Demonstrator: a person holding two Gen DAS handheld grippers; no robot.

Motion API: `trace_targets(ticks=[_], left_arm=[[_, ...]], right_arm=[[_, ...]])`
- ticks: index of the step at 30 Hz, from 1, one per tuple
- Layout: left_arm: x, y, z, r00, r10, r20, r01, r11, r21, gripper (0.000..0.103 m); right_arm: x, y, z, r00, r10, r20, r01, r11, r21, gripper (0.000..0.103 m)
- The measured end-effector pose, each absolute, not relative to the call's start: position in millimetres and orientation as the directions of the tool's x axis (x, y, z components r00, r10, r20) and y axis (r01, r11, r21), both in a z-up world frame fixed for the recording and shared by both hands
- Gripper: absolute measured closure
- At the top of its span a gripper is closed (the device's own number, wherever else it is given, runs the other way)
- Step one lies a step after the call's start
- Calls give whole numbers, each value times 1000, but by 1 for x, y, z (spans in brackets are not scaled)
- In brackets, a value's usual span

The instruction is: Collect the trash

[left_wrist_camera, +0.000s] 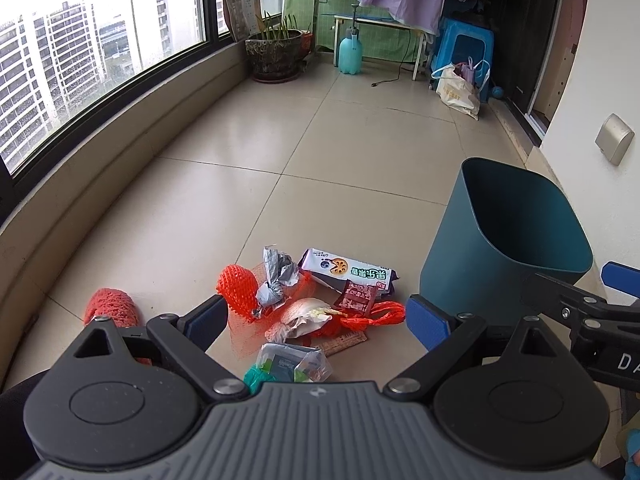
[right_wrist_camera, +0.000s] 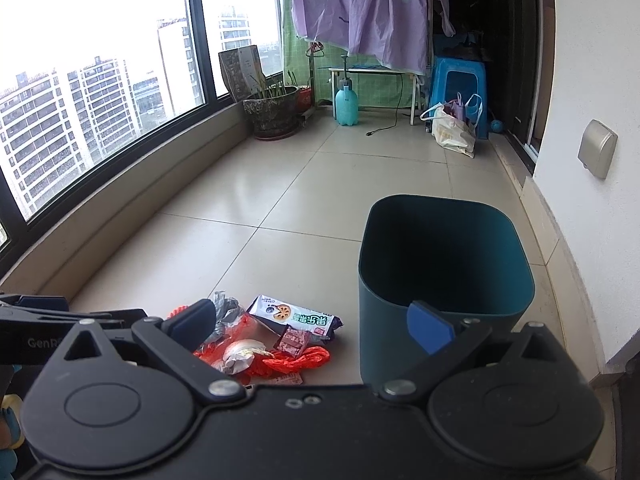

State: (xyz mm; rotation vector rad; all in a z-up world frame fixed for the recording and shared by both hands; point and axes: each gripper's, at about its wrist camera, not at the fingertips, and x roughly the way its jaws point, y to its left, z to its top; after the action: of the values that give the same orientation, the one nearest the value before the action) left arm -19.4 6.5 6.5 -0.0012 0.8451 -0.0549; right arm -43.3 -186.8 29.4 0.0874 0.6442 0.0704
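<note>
A pile of trash lies on the tiled floor: an orange foam net (left_wrist_camera: 237, 292), crumpled grey foil (left_wrist_camera: 278, 276), a purple-and-white snack bag (left_wrist_camera: 348, 270) (right_wrist_camera: 298, 316), a small dark-red packet (left_wrist_camera: 357, 297) (right_wrist_camera: 294, 340), a crumpled white wrapper (left_wrist_camera: 306, 316) (right_wrist_camera: 242, 352), orange mesh netting (left_wrist_camera: 372, 318) (right_wrist_camera: 304, 360) and a clear plastic packet (left_wrist_camera: 294, 364). A dark teal bin (left_wrist_camera: 508, 248) (right_wrist_camera: 444, 276) stands upright to their right, with nothing visible inside. My left gripper (left_wrist_camera: 316, 320) hangs open just above the pile. My right gripper (right_wrist_camera: 316, 324) is open too, between pile and bin, holding nothing.
A knitted orange slipper (left_wrist_camera: 114, 306) sits left of the pile. Far back stand a plant pot (left_wrist_camera: 276, 54), a teal spray bottle (left_wrist_camera: 350, 54), a blue stool (left_wrist_camera: 464, 52) and a paper bag (left_wrist_camera: 458, 90). A curved window sill runs along the left, a white wall on the right.
</note>
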Motion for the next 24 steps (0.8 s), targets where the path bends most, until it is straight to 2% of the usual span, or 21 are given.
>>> trace_targets(ticks=[16, 21, 24], left_arm=[[-17, 2, 9, 673, -31, -739, 52, 999, 6, 7], [-2, 1, 7, 661, -11, -750, 58, 998, 37, 7], [16, 8, 3, 645, 4, -764, 45, 998, 43, 7]], right_arm=[[-41, -192, 35, 800, 68, -596, -8, 995, 102, 1], [-22, -217, 47, 772, 13, -636, 37, 997, 66, 2], [-5, -245, 59, 779, -57, -624, 85, 996, 15, 1]])
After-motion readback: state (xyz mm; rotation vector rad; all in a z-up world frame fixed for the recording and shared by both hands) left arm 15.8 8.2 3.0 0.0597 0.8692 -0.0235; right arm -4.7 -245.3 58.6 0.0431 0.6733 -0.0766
